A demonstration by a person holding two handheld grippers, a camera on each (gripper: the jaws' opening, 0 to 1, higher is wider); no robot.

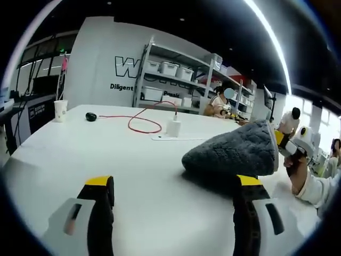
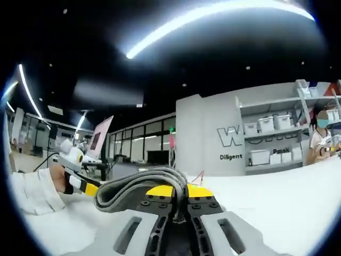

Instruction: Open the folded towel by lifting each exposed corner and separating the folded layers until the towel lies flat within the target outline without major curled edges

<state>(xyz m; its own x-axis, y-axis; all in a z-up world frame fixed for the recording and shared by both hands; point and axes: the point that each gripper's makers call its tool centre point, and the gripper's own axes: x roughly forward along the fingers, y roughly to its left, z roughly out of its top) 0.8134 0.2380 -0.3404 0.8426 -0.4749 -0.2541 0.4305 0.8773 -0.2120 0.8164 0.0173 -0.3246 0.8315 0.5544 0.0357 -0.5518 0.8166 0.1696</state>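
Observation:
A thick grey towel lies folded on the white table, its right end raised off the surface. My right gripper holds that raised end, a hand behind it. In the right gripper view the right gripper is shut on the towel's layered edge, yellow tips pressed together. My left gripper stands open just in front of the towel, with nothing between its yellow-tipped fingers. The left gripper also appears past the towel, held by a white-sleeved hand.
A red cable runs to a white charger in the middle of the table. A paper cup and a small black object sit at the far left. Shelves with bins and seated people stand beyond the table.

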